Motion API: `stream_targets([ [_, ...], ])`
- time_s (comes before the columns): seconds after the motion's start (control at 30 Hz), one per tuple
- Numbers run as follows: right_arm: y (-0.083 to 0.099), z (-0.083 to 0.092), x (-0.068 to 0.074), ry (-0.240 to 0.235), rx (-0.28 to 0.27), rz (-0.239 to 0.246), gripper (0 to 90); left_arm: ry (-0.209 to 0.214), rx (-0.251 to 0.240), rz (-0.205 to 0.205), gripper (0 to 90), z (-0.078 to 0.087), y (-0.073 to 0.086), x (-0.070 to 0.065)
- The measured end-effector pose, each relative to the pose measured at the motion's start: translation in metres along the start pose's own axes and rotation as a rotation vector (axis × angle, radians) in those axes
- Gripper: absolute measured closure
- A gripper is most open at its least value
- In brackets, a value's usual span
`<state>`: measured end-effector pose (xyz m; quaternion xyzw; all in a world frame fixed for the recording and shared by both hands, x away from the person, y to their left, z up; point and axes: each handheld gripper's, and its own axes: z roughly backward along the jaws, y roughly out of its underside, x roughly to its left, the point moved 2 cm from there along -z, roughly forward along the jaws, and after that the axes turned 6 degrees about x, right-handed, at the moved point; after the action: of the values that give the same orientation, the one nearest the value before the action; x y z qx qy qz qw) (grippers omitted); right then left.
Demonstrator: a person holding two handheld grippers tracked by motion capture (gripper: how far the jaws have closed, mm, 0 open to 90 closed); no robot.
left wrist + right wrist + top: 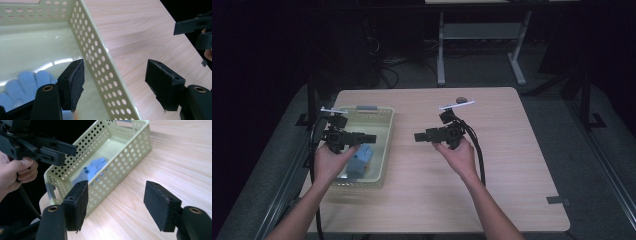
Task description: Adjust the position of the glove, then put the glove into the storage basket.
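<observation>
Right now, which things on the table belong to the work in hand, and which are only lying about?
Belonging to the work:
- pale green perforated basket
- blue glove lying inside it
- left gripper, jaws open
- right gripper, jaws open

Only lying about:
- small dark round thing at the far edge
- grey tape strip

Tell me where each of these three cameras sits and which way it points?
High view: above the person's side, looking forward and down on the table; forearms, left gripper, right gripper.
Left gripper view: rides that gripper, looks along its open jaws straddling the basket wall.
Right gripper view: looks across the table between open jaws at the basket.
Shared: every view shows the perforated basket holding a blue glove.
</observation>
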<state>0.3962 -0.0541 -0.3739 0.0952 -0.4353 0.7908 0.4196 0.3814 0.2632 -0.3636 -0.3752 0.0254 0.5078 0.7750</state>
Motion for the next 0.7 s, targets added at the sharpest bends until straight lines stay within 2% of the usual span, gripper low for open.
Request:
stream_targets([
  [0.33,0.011,0.018,-0.017,0.013,-0.024,-0.029,35.0,0.041,0.011,-0.028,29.6,-0.014,-0.006,-0.017],
  [0.7,0.024,0.031,-0.031,0.027,-0.033,-0.056,34.2,0.064,0.031,-0.054,29.1,-0.029,-0.012,-0.033],
])
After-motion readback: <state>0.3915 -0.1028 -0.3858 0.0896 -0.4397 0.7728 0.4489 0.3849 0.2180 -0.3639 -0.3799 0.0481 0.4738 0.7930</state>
